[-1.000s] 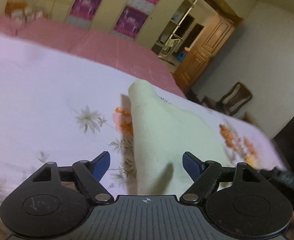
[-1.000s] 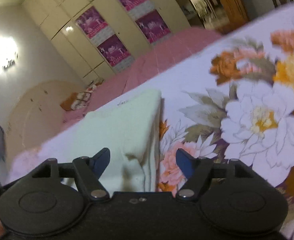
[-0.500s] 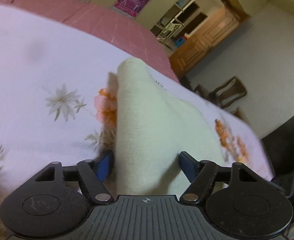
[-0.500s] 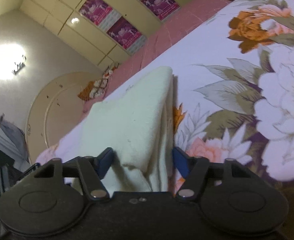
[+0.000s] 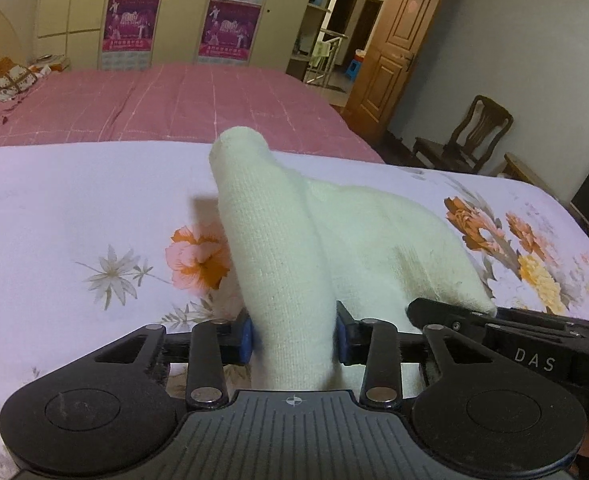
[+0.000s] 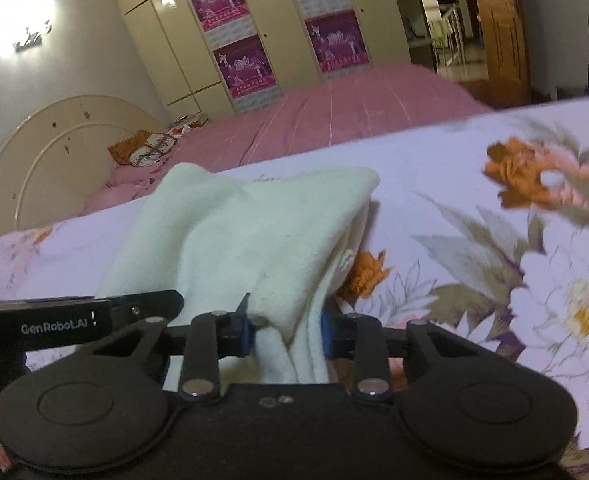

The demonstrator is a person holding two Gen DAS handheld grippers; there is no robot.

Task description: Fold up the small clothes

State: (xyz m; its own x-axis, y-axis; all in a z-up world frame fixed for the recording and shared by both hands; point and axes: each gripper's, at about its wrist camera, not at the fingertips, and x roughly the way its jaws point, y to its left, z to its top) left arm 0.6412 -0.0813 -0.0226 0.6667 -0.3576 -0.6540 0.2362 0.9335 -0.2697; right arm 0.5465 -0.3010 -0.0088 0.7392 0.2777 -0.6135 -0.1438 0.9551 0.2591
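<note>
Floral bedspread (image 5: 74, 208), pale lilac with orange and white blooms, spread over the near bed; pink checked cover (image 5: 174, 104) beyond. Cream knitted garment (image 5: 278, 248), small, lying on the floral bedspread, near edge lifted. Left gripper (image 5: 294, 338): jaws just closed, blue pads clamped on one bunched fold. Right gripper (image 6: 284, 330): jaws likewise just closed, pinching the neighbouring fold.

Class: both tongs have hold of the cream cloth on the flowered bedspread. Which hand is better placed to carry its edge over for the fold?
Neither clearly: left tongs and right tongs have both just closed on the cream cloth.
</note>
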